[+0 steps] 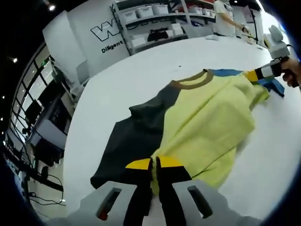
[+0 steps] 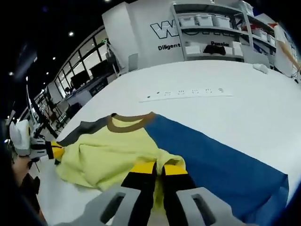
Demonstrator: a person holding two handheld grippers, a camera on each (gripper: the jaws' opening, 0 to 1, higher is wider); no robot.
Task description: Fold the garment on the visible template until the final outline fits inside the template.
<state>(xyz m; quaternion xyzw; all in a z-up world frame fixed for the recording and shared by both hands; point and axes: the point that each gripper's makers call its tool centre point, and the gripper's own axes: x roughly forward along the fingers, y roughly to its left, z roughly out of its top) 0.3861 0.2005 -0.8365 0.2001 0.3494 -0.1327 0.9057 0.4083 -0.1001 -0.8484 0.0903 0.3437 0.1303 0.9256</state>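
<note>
Left gripper point(image 1: 155, 165) at bottom of view, yellow-tipped black jaws closed on yellow fabric edge of T-shirt point(image 1: 202, 127). T-shirt lies rumpled on white table point(image 1: 141, 70): yellow front panel, dark grey side and sleeve, brown collar, blue part at far end. Right gripper point(image 1: 256, 75) enters from right, held by hand point(image 1: 292, 71), jaws pinching shirt near blue part. Storage shelves point(image 1: 150, 23) with bins behind; person standing at far table edge.

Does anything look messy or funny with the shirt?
Yes. The shirt is not flat: its yellow middle is bunched and wrinkled on the white table. The left gripper and right gripper each pinch a bit of yellow cloth.
</note>
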